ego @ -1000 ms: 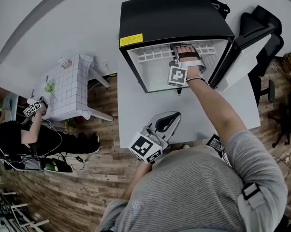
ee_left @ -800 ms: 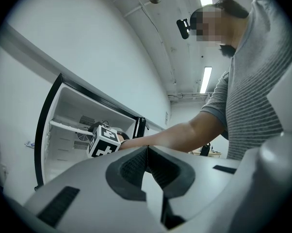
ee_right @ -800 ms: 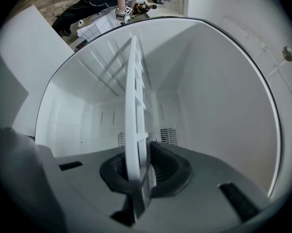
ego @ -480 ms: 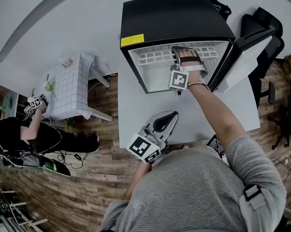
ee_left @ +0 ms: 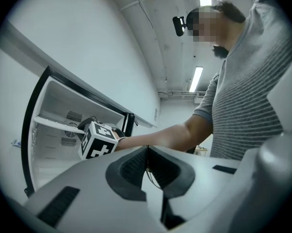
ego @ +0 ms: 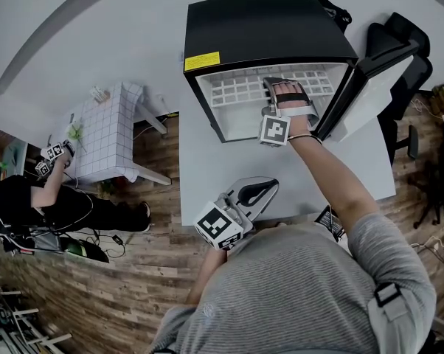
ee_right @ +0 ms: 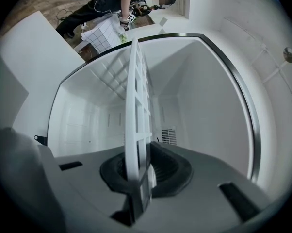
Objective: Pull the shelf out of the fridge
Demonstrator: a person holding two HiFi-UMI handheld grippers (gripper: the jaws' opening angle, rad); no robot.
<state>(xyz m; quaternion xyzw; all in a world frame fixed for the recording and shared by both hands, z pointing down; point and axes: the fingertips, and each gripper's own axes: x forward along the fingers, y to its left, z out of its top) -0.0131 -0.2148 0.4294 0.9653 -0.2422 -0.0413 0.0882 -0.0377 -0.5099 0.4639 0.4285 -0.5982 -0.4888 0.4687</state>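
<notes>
A black mini fridge [ego: 266, 21] stands open on the white table [ego: 207, 175]. Its white grid shelf [ego: 237, 88] lies level across the white interior and reaches towards the front opening. My right gripper [ego: 275, 87] reaches into the fridge and is shut on the shelf's front edge. In the right gripper view the shelf [ee_right: 136, 96] runs edge-on between the dark pads of the right gripper [ee_right: 138, 171]. My left gripper [ego: 265, 186] hovers over the table's near edge, shut and empty. In the left gripper view, the left gripper [ee_left: 147, 152] has its pads pressed together with nothing between them.
The fridge door [ego: 366, 87] hangs open to the right, with a black office chair [ego: 403, 43] behind it. A small white gridded table [ego: 108, 135] stands on the wooden floor at left, with a seated person [ego: 30, 205] beside it.
My right gripper has drawn back towards the fridge's front with the shelf in it, and the shelf has slid outward a little. The left gripper has hardly moved.
</notes>
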